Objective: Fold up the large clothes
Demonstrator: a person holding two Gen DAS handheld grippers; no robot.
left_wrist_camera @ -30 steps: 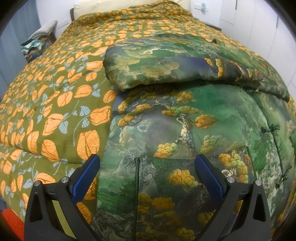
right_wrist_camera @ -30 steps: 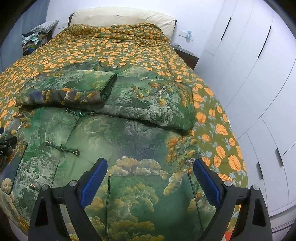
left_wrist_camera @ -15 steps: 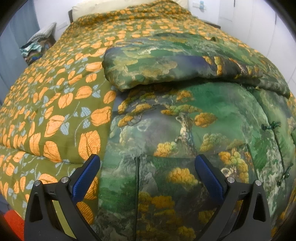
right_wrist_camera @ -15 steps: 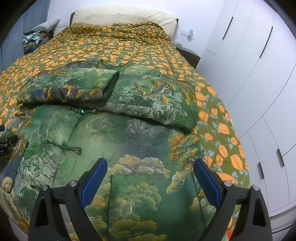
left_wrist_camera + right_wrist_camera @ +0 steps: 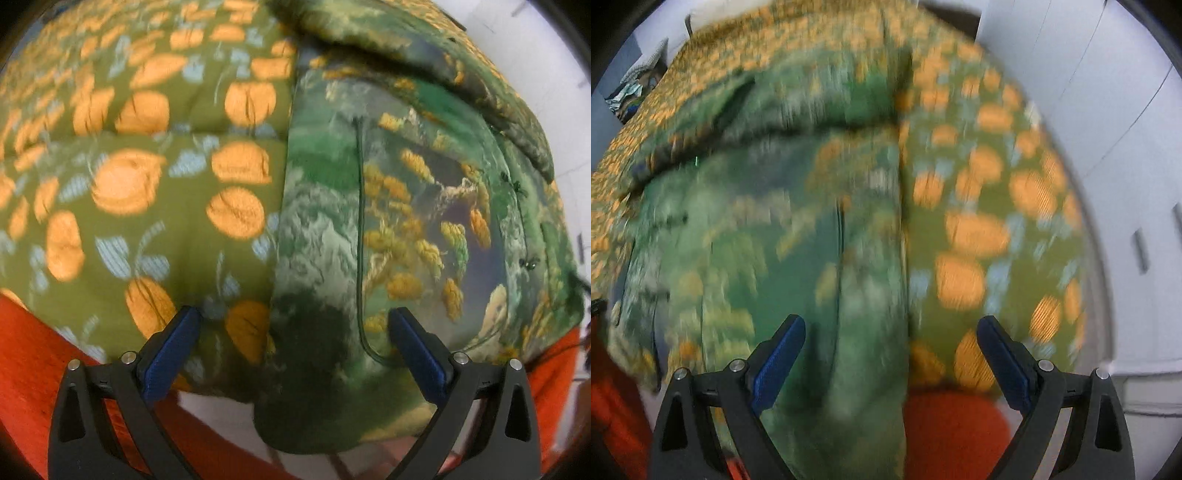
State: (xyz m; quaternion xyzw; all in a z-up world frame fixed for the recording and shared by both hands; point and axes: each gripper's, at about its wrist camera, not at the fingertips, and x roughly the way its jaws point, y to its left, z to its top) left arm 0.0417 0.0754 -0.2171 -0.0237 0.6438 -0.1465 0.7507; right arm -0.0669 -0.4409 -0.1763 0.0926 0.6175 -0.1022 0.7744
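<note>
Jacket (image 5: 399,221) on bed quilt (image 5: 155,177), hem hanging at bed's foot edge, long axis toward 12 o'clock; left gripper (image 5: 293,354) and right gripper (image 5: 890,354) fingers spread, empty, each straddling hem corner.

The big green landscape-print padded jacket (image 5: 402,206) looks like satiny brocade cloth with a soft sheen, while the olive quilted bedspread with orange leaves (image 5: 155,192) under it is matt and has a ribbed woven look. Gripper-wise, the left gripper (image 5: 293,345) and right gripper (image 5: 890,354) are matt black plastic with rubbery-looking blue pads (image 5: 170,354) and shiny metal screw heads, and the white wardrobe doors (image 5: 1123,122) look smooth.
</note>
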